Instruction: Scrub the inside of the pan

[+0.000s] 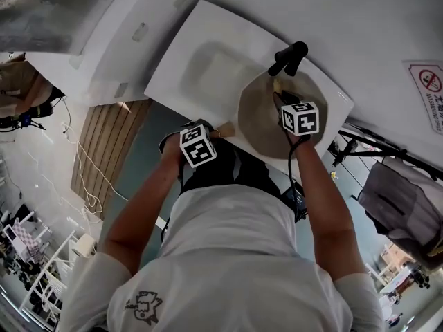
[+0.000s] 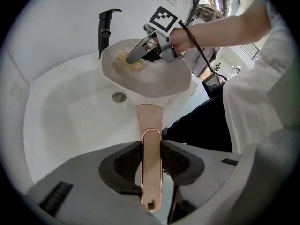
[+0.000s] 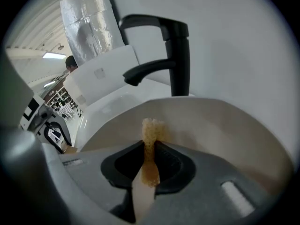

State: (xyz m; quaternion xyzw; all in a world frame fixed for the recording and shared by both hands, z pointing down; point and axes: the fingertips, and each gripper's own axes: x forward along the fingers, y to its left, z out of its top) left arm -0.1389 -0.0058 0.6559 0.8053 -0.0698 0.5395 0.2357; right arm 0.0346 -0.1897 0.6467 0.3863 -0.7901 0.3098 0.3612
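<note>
Firmly, the left tongs (image 2: 151, 159) were clenched on the copper-coloured handle (image 2: 150, 123) of the pan (image 2: 154, 81). Their dark pads pressed it from both sides, and the handle's end, with its hanging hole, poked out behind them toward the camera. From that grip the handle ran straight away from the tongs to the pale, round pan. The pan was held above the right end of the white sink (image 2: 56, 118) with its inside open to the other tool.

The right tongs (image 3: 150, 159) were clamped on a thin yellow-brown sponge (image 3: 153, 129). Its crumbly tip stood out past the pads and lay against the pan's inner surface, on the side nearest the faucet. So the pan sat just ahead of both tongs: at the far end of the handle for the left, and directly around the sponge tip for the right.

The black faucet (image 3: 179, 50) rose just behind the pan's far rim, at the sink's back edge. The drain (image 2: 119, 96) showed in the basin beside the pan's near left rim.
</note>
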